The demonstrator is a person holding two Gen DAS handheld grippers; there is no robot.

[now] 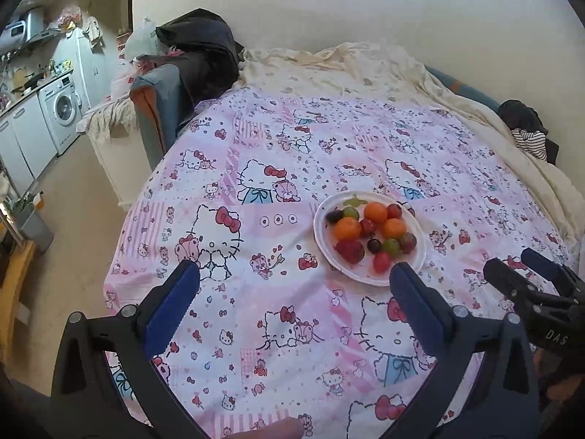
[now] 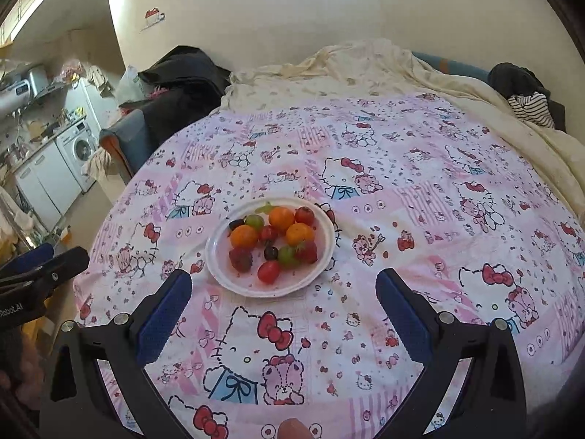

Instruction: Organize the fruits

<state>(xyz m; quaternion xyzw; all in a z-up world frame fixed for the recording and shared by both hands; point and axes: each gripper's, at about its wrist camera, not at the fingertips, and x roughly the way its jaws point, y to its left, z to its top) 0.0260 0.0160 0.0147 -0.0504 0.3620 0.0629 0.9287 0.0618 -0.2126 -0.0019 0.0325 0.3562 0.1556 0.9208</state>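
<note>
A white plate sits on a pink Hello Kitty sheet and holds mixed fruit: three oranges, red tomatoes, strawberries, green and dark grapes. It also shows in the right wrist view. My left gripper is open and empty, hovering near the plate's front edge, with its right finger just in front of the plate rim. My right gripper is open and empty, just in front of the plate. The right gripper also appears at the right edge of the left view.
The sheet covers a bed with a cream blanket at the back near the wall. Dark clothes lie at the far left corner, striped cloth at the far right. A kitchen with a washing machine is off to the left.
</note>
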